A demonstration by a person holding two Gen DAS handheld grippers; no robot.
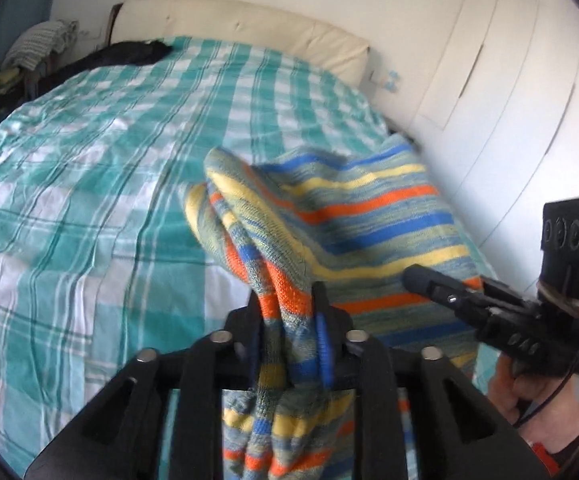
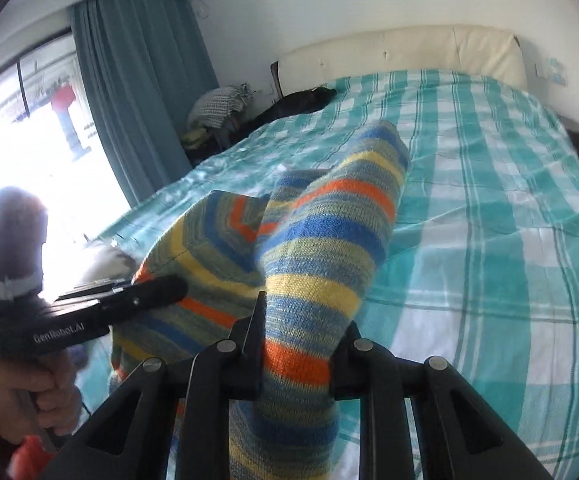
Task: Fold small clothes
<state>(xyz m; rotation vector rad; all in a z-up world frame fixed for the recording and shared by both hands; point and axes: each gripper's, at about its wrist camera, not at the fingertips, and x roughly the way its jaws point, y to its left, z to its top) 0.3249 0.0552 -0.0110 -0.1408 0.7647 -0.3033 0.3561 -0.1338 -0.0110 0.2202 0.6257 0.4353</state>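
Striped knit garment [image 1: 353, 216] pinched in both grippers' closed fingers above teal checked bedspread [image 1: 89, 184].

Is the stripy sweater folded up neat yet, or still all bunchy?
Still bunchy. The stripy sweater hangs crumpled above the bed, pinched by the left gripper and right gripper.

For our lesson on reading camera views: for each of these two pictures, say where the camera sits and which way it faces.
Left wrist: on the left gripper, facing up the bed toward the headboard; jaws shut on the striped knit; the right gripper and hand show at right.
Right wrist: on the right gripper, facing the headboard and curtain; jaws shut on the knit; left gripper and hand at left.
Shared: bed, headboard, knit, dark clothing.
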